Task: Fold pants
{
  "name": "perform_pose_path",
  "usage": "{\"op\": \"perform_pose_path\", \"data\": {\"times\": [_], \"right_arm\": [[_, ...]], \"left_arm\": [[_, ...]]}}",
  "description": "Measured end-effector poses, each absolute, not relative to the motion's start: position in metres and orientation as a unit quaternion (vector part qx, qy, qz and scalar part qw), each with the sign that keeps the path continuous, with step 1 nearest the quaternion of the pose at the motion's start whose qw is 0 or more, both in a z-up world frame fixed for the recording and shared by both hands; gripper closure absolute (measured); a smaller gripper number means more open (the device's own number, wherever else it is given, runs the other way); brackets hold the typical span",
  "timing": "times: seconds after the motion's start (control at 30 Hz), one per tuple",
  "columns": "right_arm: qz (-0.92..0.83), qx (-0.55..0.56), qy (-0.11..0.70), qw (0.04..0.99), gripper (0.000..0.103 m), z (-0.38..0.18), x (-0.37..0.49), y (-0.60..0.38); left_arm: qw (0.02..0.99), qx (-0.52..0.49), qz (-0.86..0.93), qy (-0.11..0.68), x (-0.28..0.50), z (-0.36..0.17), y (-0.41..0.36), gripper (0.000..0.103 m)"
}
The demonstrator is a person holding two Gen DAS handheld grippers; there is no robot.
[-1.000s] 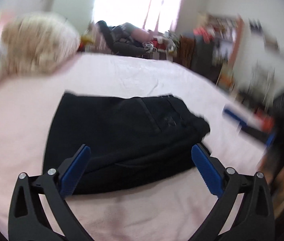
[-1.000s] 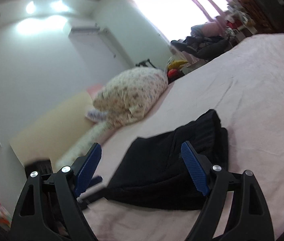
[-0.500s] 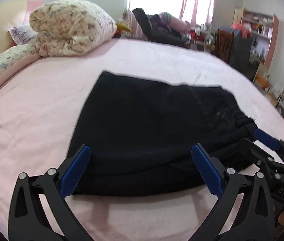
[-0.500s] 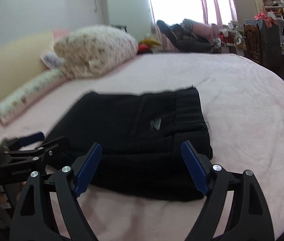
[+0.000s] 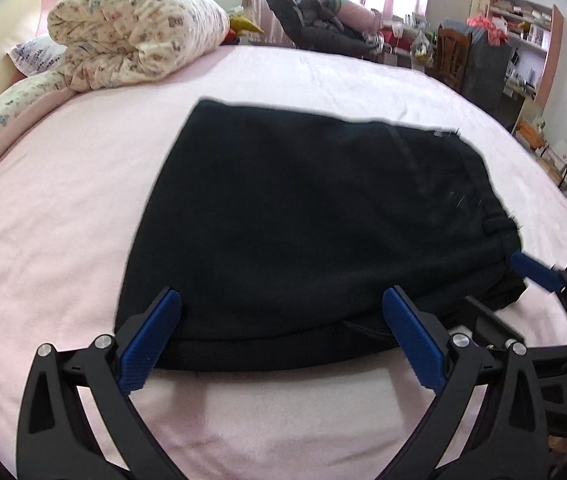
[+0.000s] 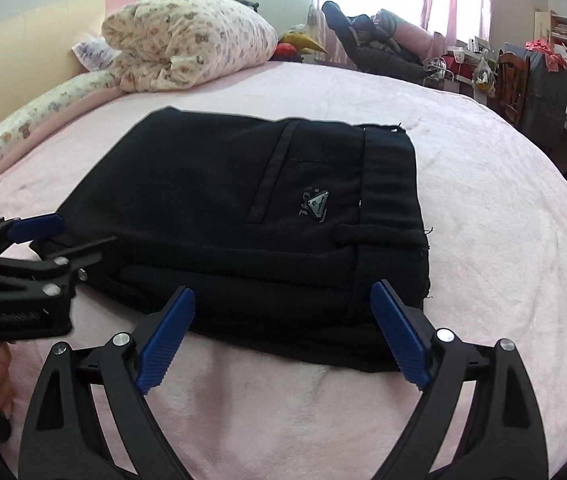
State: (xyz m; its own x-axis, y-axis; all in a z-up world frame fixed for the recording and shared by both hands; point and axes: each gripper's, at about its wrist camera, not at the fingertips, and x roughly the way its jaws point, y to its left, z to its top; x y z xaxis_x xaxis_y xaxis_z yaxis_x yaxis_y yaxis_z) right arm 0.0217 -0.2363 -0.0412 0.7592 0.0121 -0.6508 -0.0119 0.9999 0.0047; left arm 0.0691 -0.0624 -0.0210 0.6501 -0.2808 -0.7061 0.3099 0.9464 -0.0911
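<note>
Black pants (image 5: 307, 216) lie folded in a thick stack on the pink bed (image 5: 63, 208), waistband to the right. In the right wrist view the pants (image 6: 251, 208) show a pocket seam and a small triangular logo. My left gripper (image 5: 281, 336) is open and empty, its blue pads at the near left edge of the stack. My right gripper (image 6: 283, 332) is open and empty at the near right edge. The right gripper also shows in the left wrist view (image 5: 539, 280), and the left gripper shows in the right wrist view (image 6: 31, 236). Both sit low by the near fold.
A rolled floral quilt (image 5: 135, 32) and a long pillow (image 6: 39, 116) lie at the head of the bed. A dark chair with clothes (image 6: 375, 48) stands by the window. Shelves and clutter (image 5: 523, 40) line the right wall past the bed's edge.
Both grippers swung round to face the pants and moved in close to the near edge. Each gripper has come into the other's view. Jaws stayed open.
</note>
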Motion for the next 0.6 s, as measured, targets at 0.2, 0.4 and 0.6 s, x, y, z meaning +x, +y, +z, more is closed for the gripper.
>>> {"op": "perform_pose_path", "data": {"times": [0.2,0.4,0.6], "right_arm": [[0.003,0.063,0.255,0.965,0.013,0.006,0.004,-0.272],[-0.038,0.025,0.321,0.946,0.013,-0.002,0.050,-0.284],[-0.048,0.011,0.421,0.906,0.013,-0.049,0.072,-0.282]], "left_arm": [[0.917,-0.014,-0.153,0.369,0.095,0.013,-0.051,0.002],[0.906,-0.006,-0.132,0.402,0.130,0.004,-0.061,0.002],[0.885,0.031,-0.123,0.448,0.139,-0.038,-0.069,0.002]]}}
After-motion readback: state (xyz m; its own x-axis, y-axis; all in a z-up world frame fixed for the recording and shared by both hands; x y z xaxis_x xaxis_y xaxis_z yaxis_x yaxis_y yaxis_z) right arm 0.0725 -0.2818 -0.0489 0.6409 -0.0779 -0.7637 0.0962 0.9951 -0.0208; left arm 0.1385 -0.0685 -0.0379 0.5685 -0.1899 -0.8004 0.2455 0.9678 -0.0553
